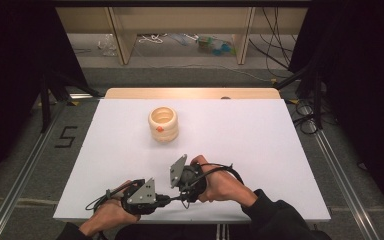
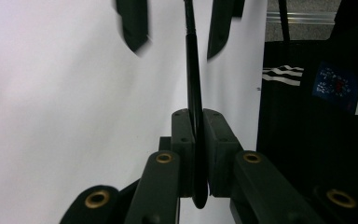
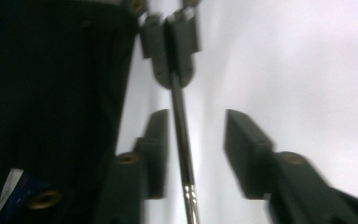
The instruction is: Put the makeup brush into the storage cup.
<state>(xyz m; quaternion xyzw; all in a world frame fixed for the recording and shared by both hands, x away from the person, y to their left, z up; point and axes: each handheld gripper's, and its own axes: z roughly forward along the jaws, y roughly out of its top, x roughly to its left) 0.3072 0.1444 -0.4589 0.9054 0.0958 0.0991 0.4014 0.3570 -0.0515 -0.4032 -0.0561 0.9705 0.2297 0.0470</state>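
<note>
A thin black rod (image 2: 192,70) runs between my two grippers near the table's front edge. My left gripper (image 2: 196,135) is shut on one end of it, pads pressed against both sides. My right gripper (image 3: 198,121) faces it with jaws apart. The rod (image 3: 182,140) passes close to the right gripper's left jaw without being pinched, and its near end turns silver. In the high view the left gripper (image 1: 166,198) points right and the right gripper (image 1: 181,194) points down-left at it, tips almost meeting.
A cream ribbed pot (image 1: 163,123) with an orange mark stands at the middle of the white table (image 1: 255,150), well behind the hands. The person's dark clothing (image 2: 317,140) lies beyond the front edge. Cables and shelving sit on the floor behind.
</note>
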